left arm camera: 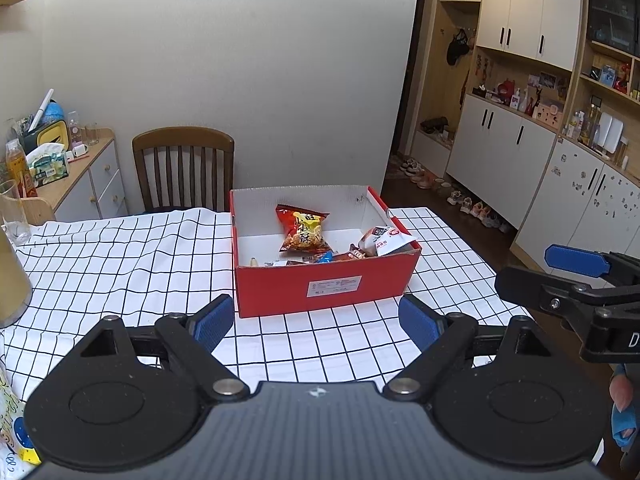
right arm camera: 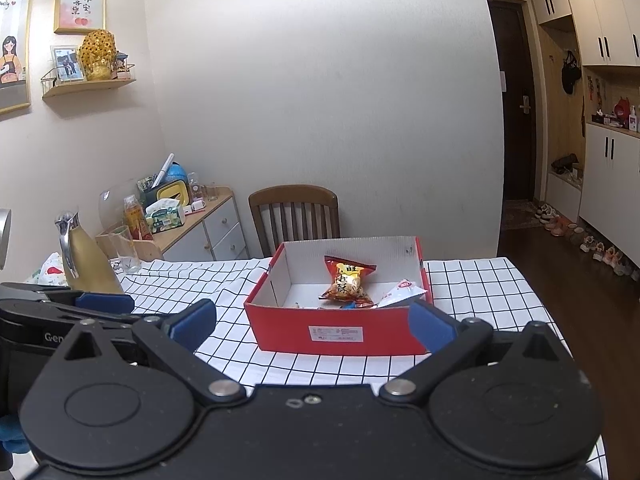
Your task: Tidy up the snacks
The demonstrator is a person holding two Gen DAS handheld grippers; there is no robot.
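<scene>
Red box point(left arm camera: 320, 292) w/ snacks sits mid-table on checked cloth point(left arm camera: 120, 264), toward far edge; orange chip bag point(left arm camera: 304, 229) upright inside, white packet point(left arm camera: 386, 240) at box's right corner. Left gripper point(left arm camera: 316, 322) and right gripper point(right arm camera: 313, 325): jaws apart, empty, hovering near edge. Gold jug point(right arm camera: 86, 260), glass point(right arm camera: 125, 249) at left edge; chair point(left arm camera: 184, 168) behind.

wall point(right arm camera: 320, 100) plain white | chair point(right arm camera: 294, 216) wooden, against it | cabinets point(left arm camera: 520, 80) white, right | floor point(right arm camera: 560, 280) dark wood

left wrist: faces box point(left arm camera: 324, 292) near | right wrist: same box
</scene>
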